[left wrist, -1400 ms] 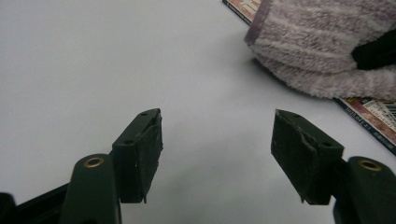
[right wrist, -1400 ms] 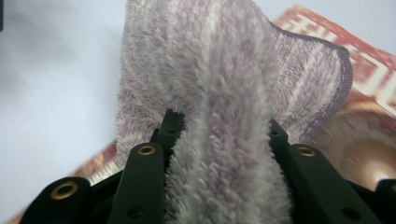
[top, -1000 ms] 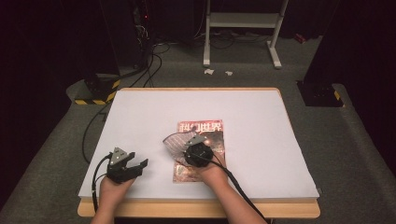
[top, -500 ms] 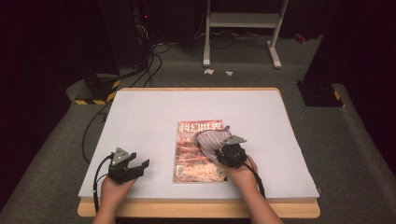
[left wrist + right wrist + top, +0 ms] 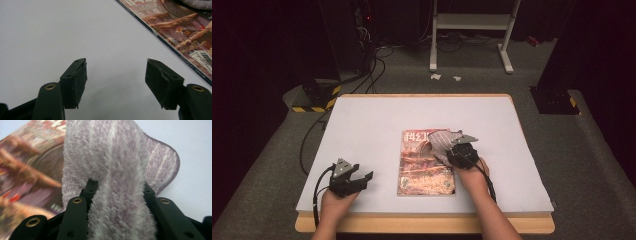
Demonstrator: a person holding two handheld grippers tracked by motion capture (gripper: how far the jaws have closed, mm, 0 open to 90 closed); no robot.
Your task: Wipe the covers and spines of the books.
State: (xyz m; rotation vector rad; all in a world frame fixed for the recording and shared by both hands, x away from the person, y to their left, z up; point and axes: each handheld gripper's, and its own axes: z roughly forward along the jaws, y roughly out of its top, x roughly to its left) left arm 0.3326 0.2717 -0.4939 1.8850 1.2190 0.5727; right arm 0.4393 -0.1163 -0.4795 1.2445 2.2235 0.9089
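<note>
Wiping step under way, by the look of it. The right gripper (image 5: 451, 145) is clamping a bunched purple cloth (image 5: 117, 170), which is lying over the upper right part of the magazine (image 5: 419, 172) cover. The left gripper (image 5: 357, 177) is resting left of the magazine, jaws apart, holding nothing. Next move probably calls for dragging the cloth across the cover without shifting the magazine.

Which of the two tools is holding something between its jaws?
The right tool, over the magazine: its jaws are shut on a folded purple cloth. The left tool has open jaws with only bare white table between them.
</note>
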